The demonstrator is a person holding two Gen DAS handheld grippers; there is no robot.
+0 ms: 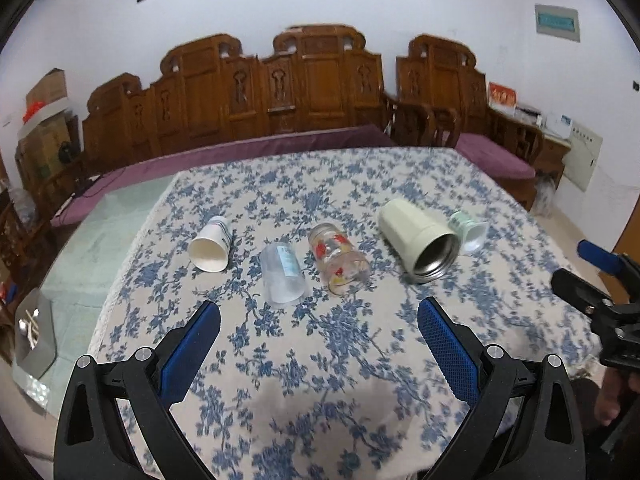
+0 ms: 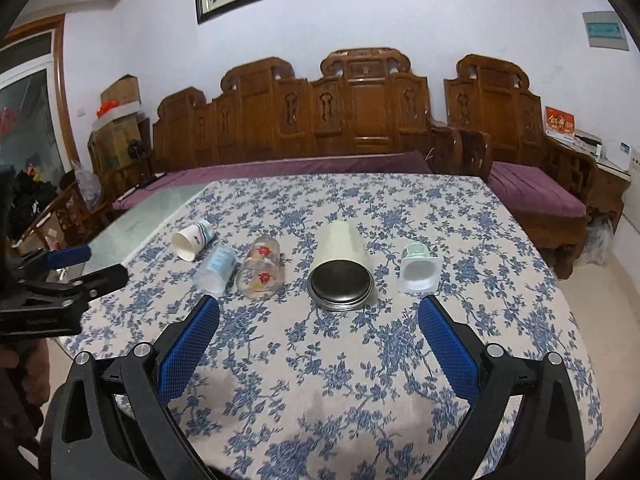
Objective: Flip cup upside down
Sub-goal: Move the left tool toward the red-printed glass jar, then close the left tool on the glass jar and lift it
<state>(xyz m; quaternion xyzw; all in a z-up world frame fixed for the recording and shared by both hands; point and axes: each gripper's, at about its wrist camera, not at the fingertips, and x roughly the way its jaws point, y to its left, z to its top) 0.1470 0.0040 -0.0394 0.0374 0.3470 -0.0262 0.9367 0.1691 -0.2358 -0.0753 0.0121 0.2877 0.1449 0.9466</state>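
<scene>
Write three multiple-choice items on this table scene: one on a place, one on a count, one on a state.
1. Which cup lies at the row's left end?
A. paper cup
B. steel tumbler
C. yogurt cup

2. How many cups lie on the tablecloth?
A. three
B. five
C. seven

3. How are the cups resting?
A. upright
B. stacked
C. on their sides

Key: 1 A, the paper cup is leftmost, before the clear plastic cup, printed glass, steel tumbler and yogurt cup. 2 B, five show on the tablecloth. 3 C, all mouths face sideways.
</scene>
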